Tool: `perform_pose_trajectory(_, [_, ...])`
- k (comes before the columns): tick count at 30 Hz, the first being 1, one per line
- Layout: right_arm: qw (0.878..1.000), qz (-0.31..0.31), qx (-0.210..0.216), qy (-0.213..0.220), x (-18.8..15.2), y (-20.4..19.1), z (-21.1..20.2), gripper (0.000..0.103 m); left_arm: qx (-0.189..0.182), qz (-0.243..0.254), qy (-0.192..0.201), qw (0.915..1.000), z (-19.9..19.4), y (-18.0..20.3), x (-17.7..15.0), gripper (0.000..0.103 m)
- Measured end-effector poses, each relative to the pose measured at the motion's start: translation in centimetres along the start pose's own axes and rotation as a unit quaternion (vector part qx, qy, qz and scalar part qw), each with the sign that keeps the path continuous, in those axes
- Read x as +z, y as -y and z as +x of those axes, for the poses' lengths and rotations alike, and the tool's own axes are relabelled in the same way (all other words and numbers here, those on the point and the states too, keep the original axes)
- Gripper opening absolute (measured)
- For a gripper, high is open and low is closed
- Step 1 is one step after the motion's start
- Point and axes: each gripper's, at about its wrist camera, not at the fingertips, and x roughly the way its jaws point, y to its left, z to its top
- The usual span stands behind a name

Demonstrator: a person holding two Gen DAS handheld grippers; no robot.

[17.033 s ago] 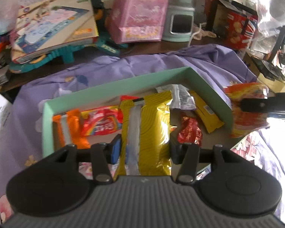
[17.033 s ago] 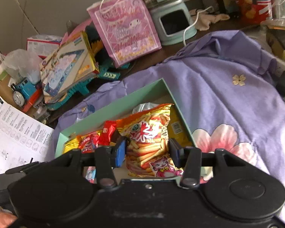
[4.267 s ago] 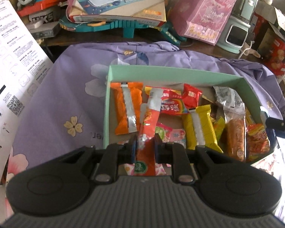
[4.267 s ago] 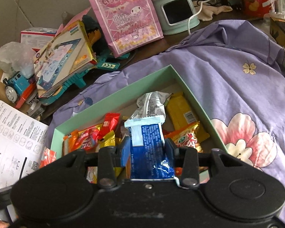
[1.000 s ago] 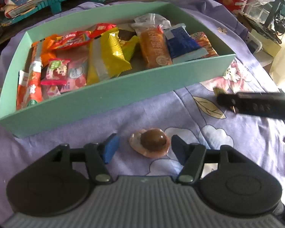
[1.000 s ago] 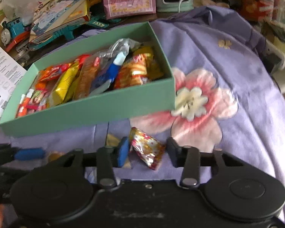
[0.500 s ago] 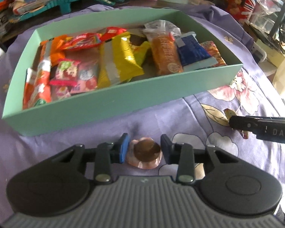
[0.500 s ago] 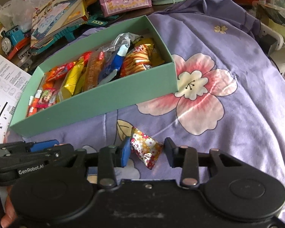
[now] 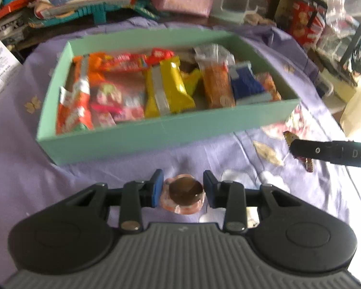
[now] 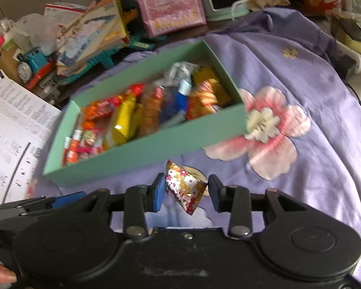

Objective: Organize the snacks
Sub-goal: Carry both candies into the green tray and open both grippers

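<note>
- A green box (image 9: 161, 134) is seen on a purple floral cloth (image 10: 300, 77); it is filled with snack packs lying side by side.
- In the box, from its left end: an orange-red pack (image 9: 74, 110), pink packs (image 9: 113, 103), a yellow pack (image 9: 167, 89), a brown biscuit pack (image 9: 217, 86), a blue pack (image 9: 246, 85). Print on the packs is too blurred to be read.
- A jelly cup (image 9: 184, 192) with a brown centre is clamped between the narrow fingers of the left gripper (image 9: 183, 190), in front of the box's near wall.
- A foil candy (image 10: 184, 187), gold and red patterned, is pinched between the narrow fingers of the right gripper (image 10: 186, 190), also in front of the box's near wall.
- "DAS" is read on the right gripper's finger in the left view.
- Behind the box: a pink gift bag (image 10: 168, 2), a toy train (image 10: 32, 62), a printed sheet (image 10: 9, 125) to the box's left.
</note>
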Motion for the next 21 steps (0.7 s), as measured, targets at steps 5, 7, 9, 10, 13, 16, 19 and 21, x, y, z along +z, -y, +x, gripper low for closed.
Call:
perform_pose_trajectory(5, [0.999,-0.012,0.028,0.017,2.5,-2.8,-0.5,0.037,0.004,-0.017,0.047,0.9988,-2.7,-1.7,2.4,0.035])
perform_pose_trajectory(7, [0.999,-0.018,0.042,0.023,3.7,-4.2,-0.5,0.037,0.013,-0.023,0.064,0.9976,-3.6,-2.7,3.6,0.035])
perform_pose_trajectory(9, [0.998,-0.024,0.051,0.026,4.6,-5.5,-0.2,0.037,0.02,-0.031,0.078,0.9963,-4.3,-3.7,4.7,0.036])
perform_pose_trajectory(10, [0.998,-0.027,0.055,0.026,5.1,-6.2,0.0,0.037,0.022,-0.034,0.083,0.9957,-4.5,-4.1,5.2,0.036])
perform_pose_trajectory(13, [0.997,-0.029,0.065,0.021,6.1,-8.0,0.9,0.037,0.028,-0.041,0.091,0.9947,-4.7,-5.3,6.4,0.036])
perform_pose_trajectory(16, [0.997,-0.032,0.069,0.016,6.9,-9.4,2.0,0.037,0.037,-0.039,0.089,0.9946,-4.5,-6.2,7.2,0.036])
perform_pose_trajectory(19, [0.997,-0.034,0.071,0.008,7.4,-10.7,2.9,0.037,0.036,-0.043,0.086,0.9947,-4.2,-6.8,7.6,0.036])
perform_pose_trajectory(21, [0.997,-0.038,0.07,0.005,7.5,-11.2,3.4,0.037,0.036,-0.044,0.085,0.9947,-3.9,-7.1,7.7,0.036])
